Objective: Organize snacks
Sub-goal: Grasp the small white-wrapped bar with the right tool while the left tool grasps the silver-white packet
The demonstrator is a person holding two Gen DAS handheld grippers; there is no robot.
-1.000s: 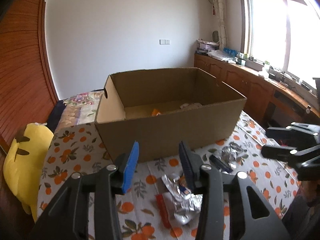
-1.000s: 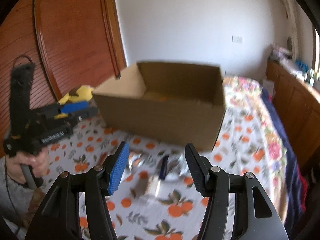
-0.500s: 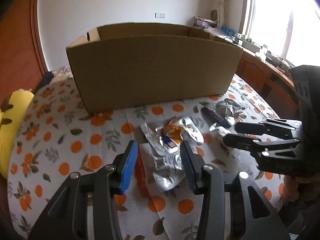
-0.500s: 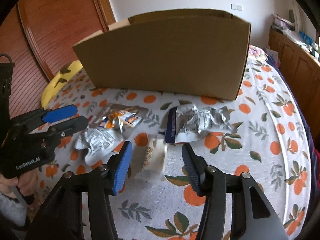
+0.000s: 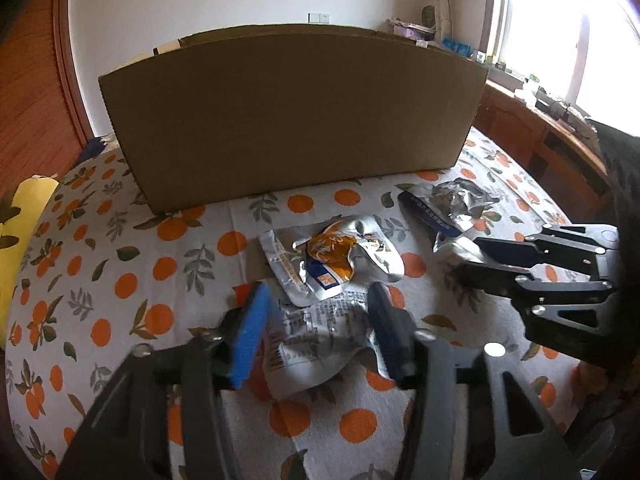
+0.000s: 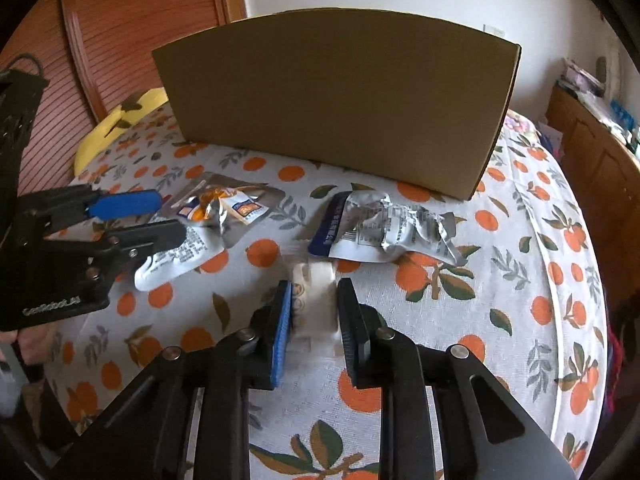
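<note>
I'm holding the left gripper (image 5: pixel 316 320) low over the orange-print tablecloth (image 5: pixel 120 280), jaws spread wide on either side of a crinkled silver packet (image 5: pixel 320 344) with printed text, not yet pinching it. Just beyond it an orange-and-silver snack wrapper (image 5: pixel 332 252) is lying, touching the packet's far edge. The right gripper (image 6: pixel 314 312) is sitting with its jaws partly apart around a small pale packet (image 6: pixel 314 280); blur is hiding whether the pads are touching it. A blue-edged foil bag (image 6: pixel 384 232) is lying just ahead of it. The tall cardboard box (image 5: pixel 292 116) is standing behind all the snacks, its near wall blocking my view inside. A yellow plush (image 6: pixel 120 120) is sitting at the table's far left.
</note>
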